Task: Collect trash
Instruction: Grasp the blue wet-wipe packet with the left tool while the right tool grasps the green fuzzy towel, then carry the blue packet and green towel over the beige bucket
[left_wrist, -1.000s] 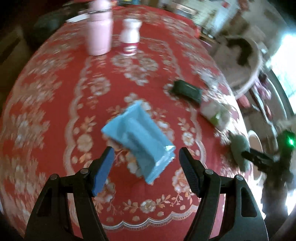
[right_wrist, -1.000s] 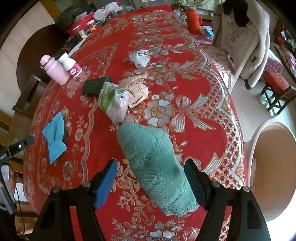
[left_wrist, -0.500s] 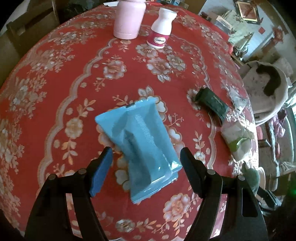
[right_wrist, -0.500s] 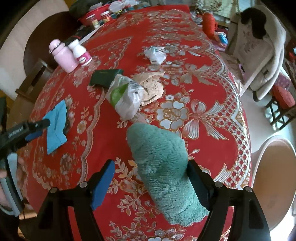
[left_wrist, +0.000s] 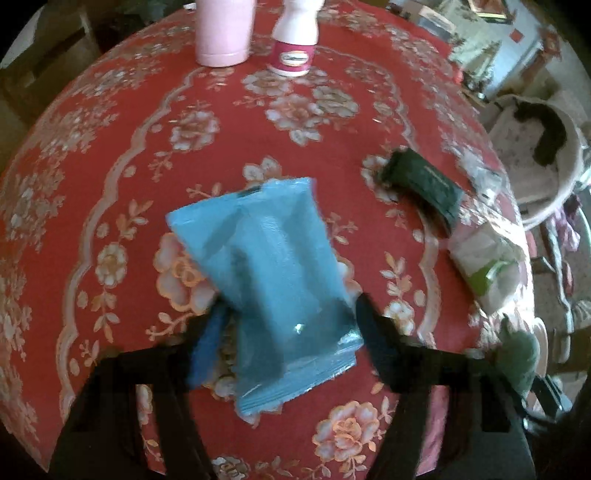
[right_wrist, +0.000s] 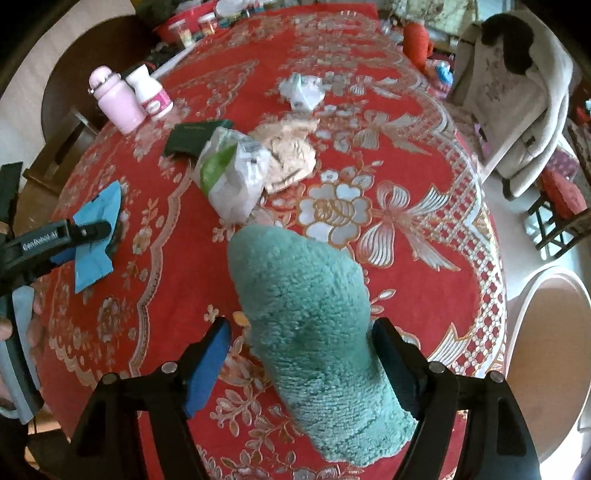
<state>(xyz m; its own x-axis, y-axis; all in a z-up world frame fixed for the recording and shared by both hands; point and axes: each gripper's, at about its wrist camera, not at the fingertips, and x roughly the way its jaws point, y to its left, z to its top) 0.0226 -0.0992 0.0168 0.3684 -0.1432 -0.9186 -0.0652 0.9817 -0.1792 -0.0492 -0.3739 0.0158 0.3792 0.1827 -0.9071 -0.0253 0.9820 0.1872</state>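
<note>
Left gripper (left_wrist: 288, 325): jaws just closing around blue wrapper (left_wrist: 266, 266) on red tablecloth (left_wrist: 110, 166) (contact unclear). Right gripper (right_wrist: 299, 343): open, closing astride green fuzzy sock (right_wrist: 314, 332).

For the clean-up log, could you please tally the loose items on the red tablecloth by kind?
Bottles: 2, pink bottle and white bottle
Wrappers and packets: 3, blue wrapper, dark green packet, white-and-green bag
Crumpled paper: 2, beige and white
Fluffy green cloth: 1
Total: 8
</note>
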